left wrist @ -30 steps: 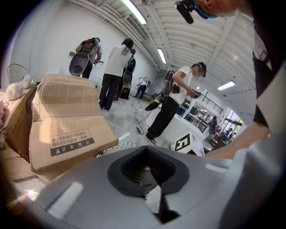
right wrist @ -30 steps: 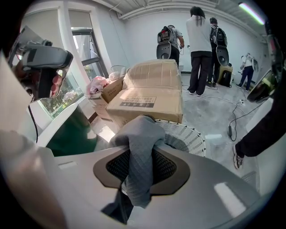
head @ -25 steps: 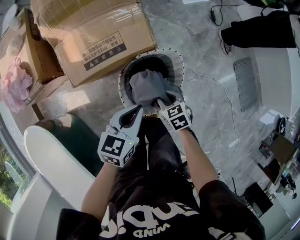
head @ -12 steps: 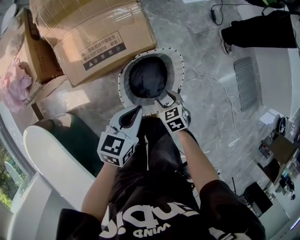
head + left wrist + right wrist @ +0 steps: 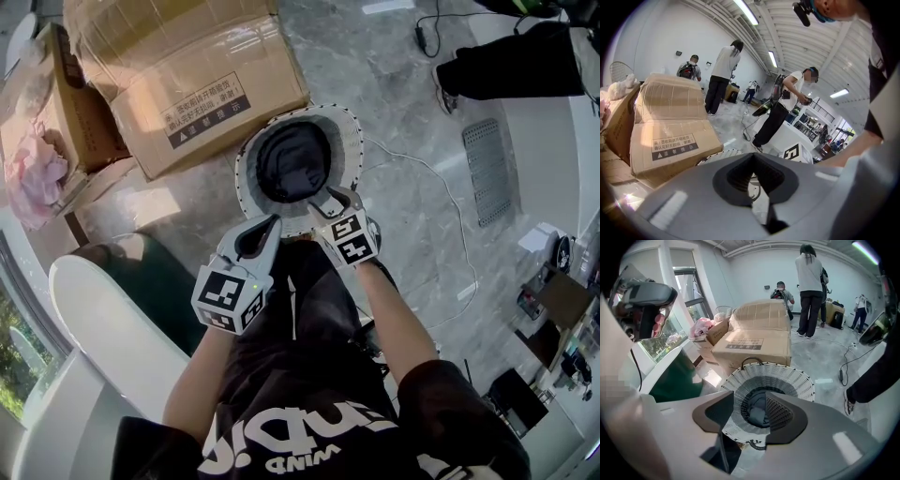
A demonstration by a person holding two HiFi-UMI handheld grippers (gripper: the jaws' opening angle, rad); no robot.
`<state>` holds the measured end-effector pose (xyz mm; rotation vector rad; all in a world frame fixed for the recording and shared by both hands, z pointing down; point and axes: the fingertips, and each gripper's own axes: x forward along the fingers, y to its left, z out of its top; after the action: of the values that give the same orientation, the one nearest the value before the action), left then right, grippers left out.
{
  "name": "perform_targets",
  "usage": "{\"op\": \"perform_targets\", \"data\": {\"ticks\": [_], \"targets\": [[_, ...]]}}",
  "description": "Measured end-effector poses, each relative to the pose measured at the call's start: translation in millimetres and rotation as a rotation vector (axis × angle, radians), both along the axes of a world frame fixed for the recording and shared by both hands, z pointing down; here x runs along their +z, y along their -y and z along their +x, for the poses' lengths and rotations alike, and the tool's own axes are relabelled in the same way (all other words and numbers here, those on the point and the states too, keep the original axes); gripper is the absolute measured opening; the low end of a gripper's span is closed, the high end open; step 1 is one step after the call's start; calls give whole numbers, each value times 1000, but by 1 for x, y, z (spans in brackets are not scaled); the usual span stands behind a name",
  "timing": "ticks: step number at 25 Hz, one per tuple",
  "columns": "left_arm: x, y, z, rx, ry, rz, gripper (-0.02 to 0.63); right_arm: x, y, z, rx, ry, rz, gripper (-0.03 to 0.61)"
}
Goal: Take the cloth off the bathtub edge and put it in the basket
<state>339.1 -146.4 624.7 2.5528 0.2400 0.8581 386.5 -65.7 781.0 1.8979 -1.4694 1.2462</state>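
Observation:
The grey cloth (image 5: 295, 164) lies bunched in the bottom of the white woven basket (image 5: 352, 131) on the floor. In the right gripper view the cloth (image 5: 757, 413) shows down inside the basket (image 5: 787, 378). My right gripper (image 5: 328, 199) hangs over the basket's near rim; its jaws have just been opening and stand apart with nothing between them (image 5: 750, 397). My left gripper (image 5: 272, 221) is beside it, just short of the basket, tips together and empty (image 5: 752, 157). The white bathtub edge (image 5: 112, 323) runs along the lower left.
A large cardboard box (image 5: 187, 84) stands right behind the basket, with a pink cloth (image 5: 33, 173) in an open box at far left. A white cable (image 5: 441, 178) trails over the marble floor to the right, near a drain grate (image 5: 487, 169). Several people stand further back.
One second ago the right gripper held the cloth above the basket. The jaws opened, the cloth dropped inside, and it now lies at the bottom. The left gripper has stayed put.

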Motion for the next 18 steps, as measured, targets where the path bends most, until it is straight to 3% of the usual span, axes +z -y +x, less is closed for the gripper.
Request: {"op": "perform_targets", "data": {"ticks": [2, 5, 18], "targets": [[-8, 1, 1, 1, -7, 6, -3, -14, 3, 2, -32, -12, 8, 196], [-21, 4, 2, -2, -19, 19, -3, -39, 6, 4, -59, -43, 39, 9], [-107, -5, -2, 12, -99, 63, -3, -187, 17, 4, -59, -136, 248, 9]]}}
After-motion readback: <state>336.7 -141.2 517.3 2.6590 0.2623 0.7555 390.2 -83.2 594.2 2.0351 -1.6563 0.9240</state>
